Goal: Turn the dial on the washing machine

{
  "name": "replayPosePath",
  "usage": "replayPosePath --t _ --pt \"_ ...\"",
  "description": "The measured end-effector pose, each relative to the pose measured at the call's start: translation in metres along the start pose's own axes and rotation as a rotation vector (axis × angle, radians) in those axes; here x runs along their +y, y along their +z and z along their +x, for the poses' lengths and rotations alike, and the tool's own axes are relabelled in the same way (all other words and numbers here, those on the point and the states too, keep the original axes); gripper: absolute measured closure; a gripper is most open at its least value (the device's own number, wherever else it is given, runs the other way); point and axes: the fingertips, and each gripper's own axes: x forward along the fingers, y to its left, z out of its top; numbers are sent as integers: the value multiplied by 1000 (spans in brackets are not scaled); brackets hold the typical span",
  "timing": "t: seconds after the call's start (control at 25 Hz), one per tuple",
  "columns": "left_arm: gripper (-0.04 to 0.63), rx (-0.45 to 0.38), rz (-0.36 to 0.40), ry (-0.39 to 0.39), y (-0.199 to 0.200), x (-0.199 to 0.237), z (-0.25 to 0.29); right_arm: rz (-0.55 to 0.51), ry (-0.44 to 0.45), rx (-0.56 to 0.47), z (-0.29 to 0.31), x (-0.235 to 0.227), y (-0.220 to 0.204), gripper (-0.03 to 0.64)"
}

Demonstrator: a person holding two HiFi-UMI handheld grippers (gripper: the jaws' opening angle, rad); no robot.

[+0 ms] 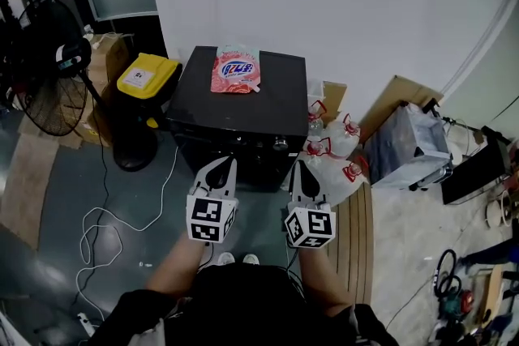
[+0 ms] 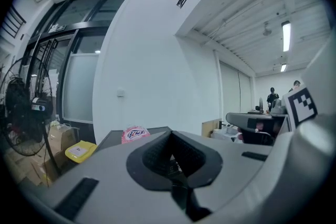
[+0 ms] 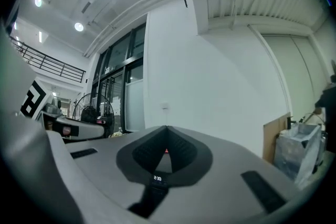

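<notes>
Left gripper (image 1: 225, 164), right gripper (image 1: 302, 168): jaws pressed together, empty | Risk: closed jaws may glance off dial (image 1: 280, 144) on washing machine (image 1: 203, 89) front edge.

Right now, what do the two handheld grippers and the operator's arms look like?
The left gripper and right gripper match: pale grey shells tapering to a point, with black ribbed pads set inside the tip. Each carries a marker cube with black-and-white squares at the rear. No cables show on either. The person wears dark sleeves that end near the elbows.
</notes>
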Motion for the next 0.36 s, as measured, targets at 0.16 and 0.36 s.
replayPosePath --t 0.16,0.36 --pt "588 2 3 6 -2 2 -4 12 12 4 2 5 -2 617" --pt "588 3 3 9 -5 6 -8 12 19 11 2 11 -8 617"
